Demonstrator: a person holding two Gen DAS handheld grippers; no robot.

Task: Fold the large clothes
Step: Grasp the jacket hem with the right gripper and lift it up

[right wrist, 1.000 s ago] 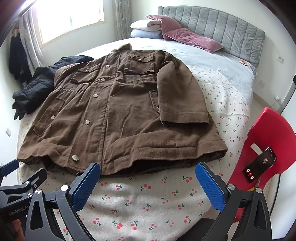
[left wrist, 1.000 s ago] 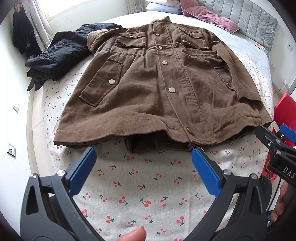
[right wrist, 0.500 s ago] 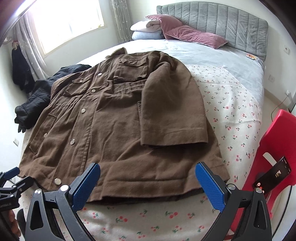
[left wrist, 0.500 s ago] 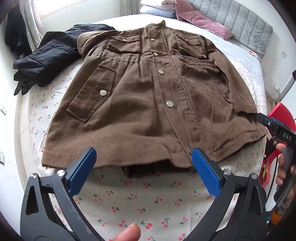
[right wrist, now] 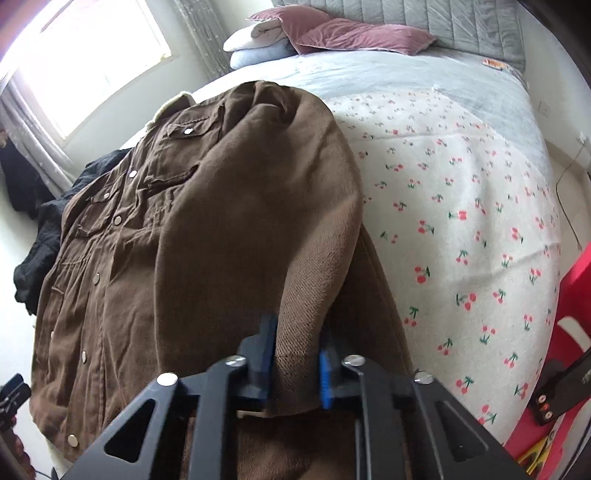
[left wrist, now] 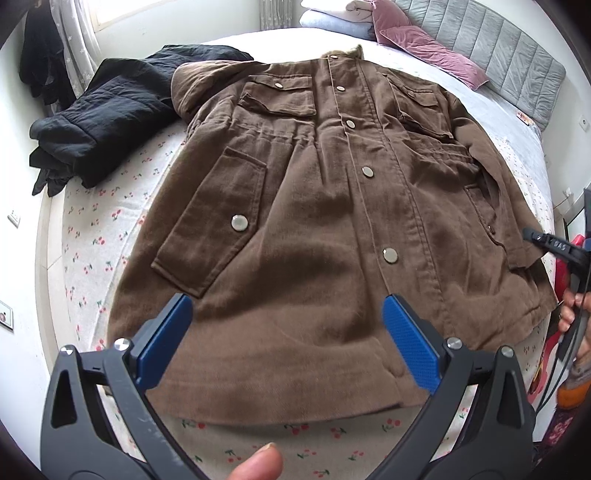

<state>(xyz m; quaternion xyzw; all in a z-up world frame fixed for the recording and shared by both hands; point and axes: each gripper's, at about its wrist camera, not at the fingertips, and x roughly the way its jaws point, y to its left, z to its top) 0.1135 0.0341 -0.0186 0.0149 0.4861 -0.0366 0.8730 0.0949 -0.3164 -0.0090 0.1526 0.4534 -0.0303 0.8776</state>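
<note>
Left wrist view: right tool [left wrist: 554, 245] reads "DAS", gripping brown coat [left wrist: 332, 221].

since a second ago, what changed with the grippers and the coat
The right gripper moved in and shut on the brown coat's sleeve cuff. The left gripper advanced over the hem, still open. The coat stays spread on the bed, black jacket unmoved.

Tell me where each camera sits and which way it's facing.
Left wrist: on the open left tool, above the brown coat hem, facing the headboard; a fingertip shows.
Right wrist: on the right tool, shut on the coat's sleeve cuff, facing the pillows.
Shared: coat, cherry-print sheet, black jacket.
</note>
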